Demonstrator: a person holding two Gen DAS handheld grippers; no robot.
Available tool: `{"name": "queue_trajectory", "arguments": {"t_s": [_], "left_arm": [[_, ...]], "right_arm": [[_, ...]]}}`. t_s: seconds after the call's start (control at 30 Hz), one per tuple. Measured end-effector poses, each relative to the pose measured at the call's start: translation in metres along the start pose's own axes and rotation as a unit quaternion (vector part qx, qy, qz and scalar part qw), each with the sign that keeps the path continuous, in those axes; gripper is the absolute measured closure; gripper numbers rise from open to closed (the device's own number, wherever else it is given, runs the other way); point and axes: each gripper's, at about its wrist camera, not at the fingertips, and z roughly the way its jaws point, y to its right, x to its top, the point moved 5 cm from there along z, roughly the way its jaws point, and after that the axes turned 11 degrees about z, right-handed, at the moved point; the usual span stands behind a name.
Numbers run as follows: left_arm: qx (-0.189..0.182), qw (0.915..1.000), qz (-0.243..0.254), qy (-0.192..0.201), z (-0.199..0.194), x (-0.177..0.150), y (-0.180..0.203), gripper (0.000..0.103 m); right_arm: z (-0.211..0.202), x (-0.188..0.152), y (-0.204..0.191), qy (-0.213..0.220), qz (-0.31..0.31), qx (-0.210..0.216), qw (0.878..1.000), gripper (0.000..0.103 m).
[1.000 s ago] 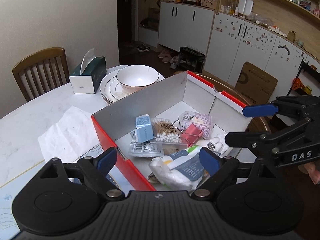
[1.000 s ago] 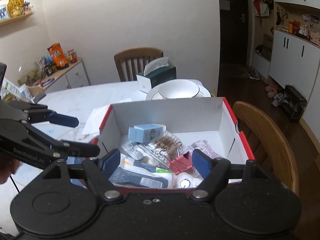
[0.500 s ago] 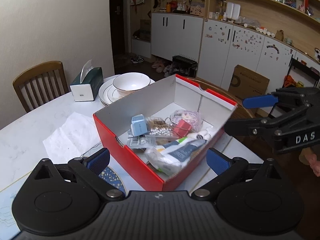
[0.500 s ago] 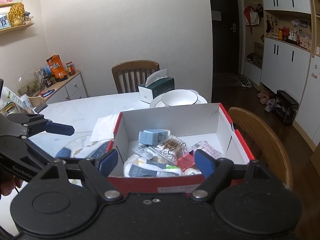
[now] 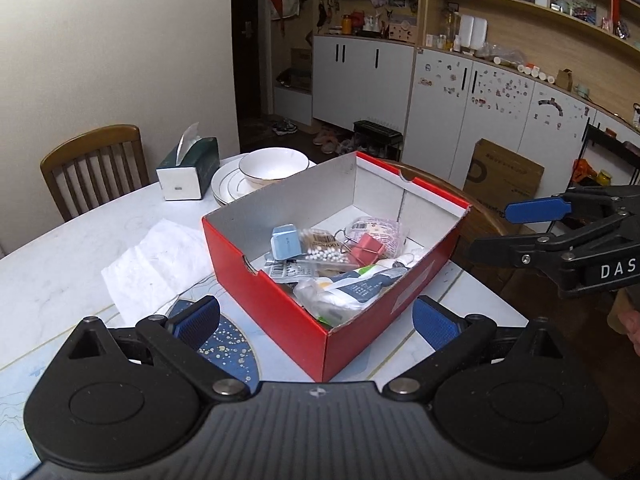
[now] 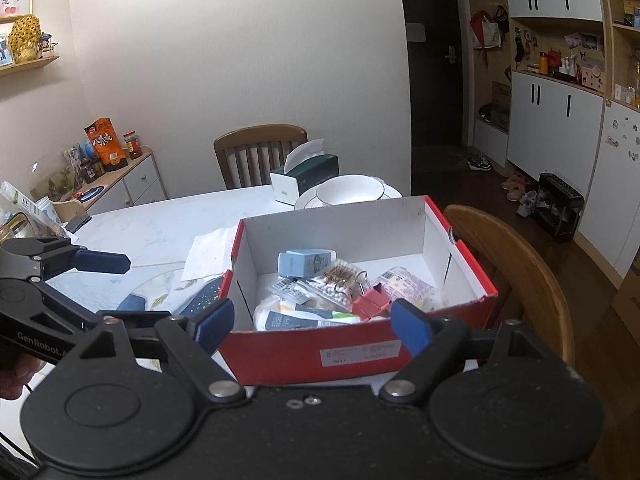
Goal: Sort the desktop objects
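Note:
A red cardboard box (image 5: pixel 280 320) (image 6: pixel 312 356) stands open on the white table, close in front of both grippers. Inside lie a light blue carton (image 5: pixel 285 241) (image 6: pixel 306 261), a pack of cotton swabs (image 5: pixel 324 248), a pink binder clip (image 5: pixel 366 249) (image 6: pixel 370 304) and a white pouch (image 5: pixel 348 292). My left gripper (image 5: pixel 316 322) is open and empty just short of the box's near corner. My right gripper (image 6: pixel 311 322) faces the box's labelled side; its jaws are opening with nothing held. Each gripper shows in the other's view: the right gripper (image 5: pixel 516 230), the left gripper (image 6: pixel 120 282).
Behind the box are a green tissue box (image 5: pixel 188 172) and a white bowl (image 5: pixel 274 164) on stacked plates. A crumpled white paper (image 5: pixel 156 264) and a dark blue speckled mat (image 5: pixel 232 344) lie to its left. Wooden chairs (image 5: pixel 94 164) (image 6: pixel 516 264) stand at the table's edges.
Both grippers have drawn back from the box, so it now sits farther off and fully in view. Both pairs of jaws have spread wider.

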Motion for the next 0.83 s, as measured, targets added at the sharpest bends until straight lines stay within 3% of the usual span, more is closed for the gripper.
{"name": "queue_trajectory", "arguments": {"t_s": [0.83], "left_arm": [[-0.039, 0.9992, 0.011, 0.003, -0.004, -0.005, 0.014, 0.000]], "right_arm": [[-0.004, -0.016, 0.000, -0.011, 0.028, -0.013, 0.999, 0.017]]}}
